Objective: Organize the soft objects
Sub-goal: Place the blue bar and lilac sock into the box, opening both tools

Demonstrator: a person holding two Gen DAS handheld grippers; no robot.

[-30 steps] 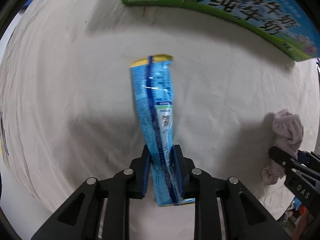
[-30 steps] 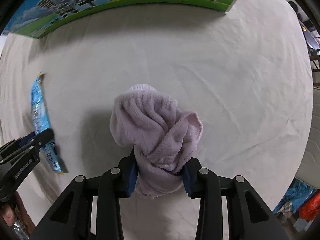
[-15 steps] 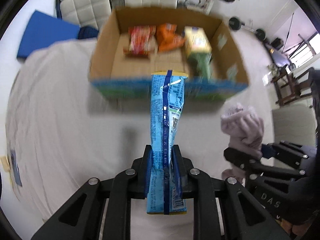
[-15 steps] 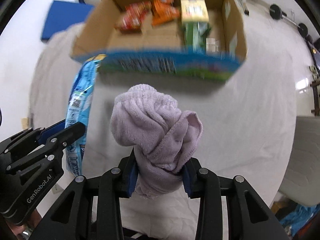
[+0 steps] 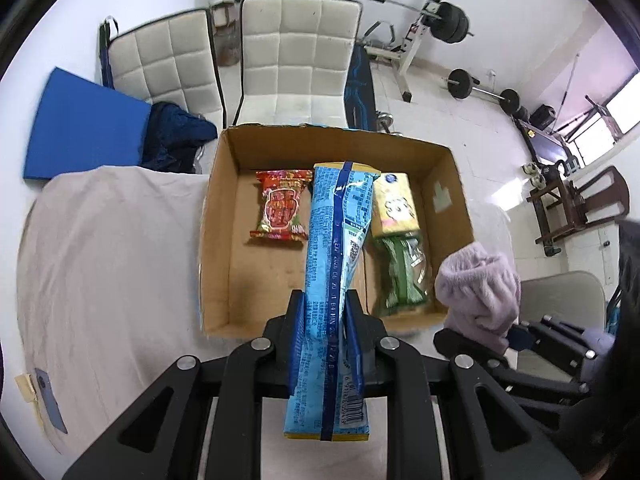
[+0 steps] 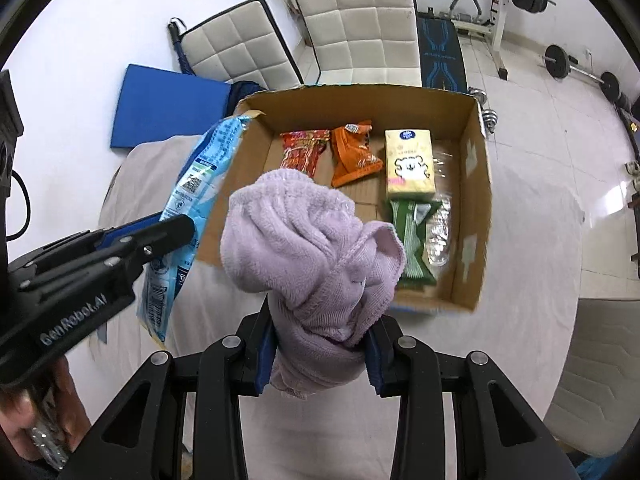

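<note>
Rising from the cloth, both tongs now overlook the cardboard box [image 5: 216, 240]. Left gripper [image 5: 326, 340] pinches one blue packet [image 5: 336, 248] above its near edge; right gripper [image 6: 320, 344] clamps one lilac towel [image 6: 308, 240]. Five packs inside; both loads look ready to drop.

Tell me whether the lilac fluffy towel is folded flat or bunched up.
Bunched up. The lilac fluffy towel bulges in crumpled folds between the right gripper's fingers, held above the table before the open cardboard box.
</note>
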